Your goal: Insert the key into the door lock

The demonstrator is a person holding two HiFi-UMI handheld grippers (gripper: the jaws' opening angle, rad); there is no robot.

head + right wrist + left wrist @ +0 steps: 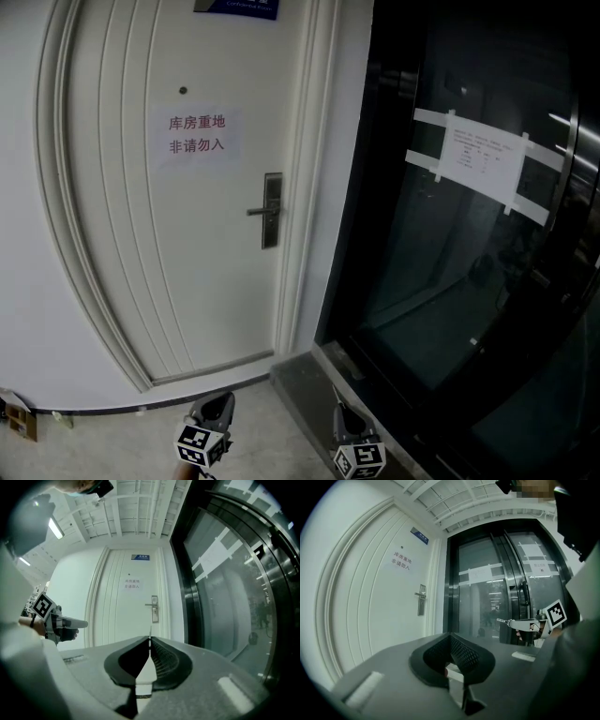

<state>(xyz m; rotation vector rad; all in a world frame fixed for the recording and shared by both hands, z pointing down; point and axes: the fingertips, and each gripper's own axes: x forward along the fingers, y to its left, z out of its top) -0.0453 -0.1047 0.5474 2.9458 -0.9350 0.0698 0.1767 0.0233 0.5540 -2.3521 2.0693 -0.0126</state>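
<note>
Your right gripper [150, 640] was clamped on the key [502, 620], held level and well apart from the door lock [272, 210] at the door's [178, 272] right edge. Your left gripper [450, 635] was closed, empty.

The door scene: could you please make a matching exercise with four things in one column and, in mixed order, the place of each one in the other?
Things
1. sign
2. handle
3. notice
4. key

Places
A. between the jaws of the right gripper
B. taped on the dark glass
C. on the upper middle of the white door
D. near the door's right edge

Pairs: 1-C, 2-D, 3-B, 4-A
</note>
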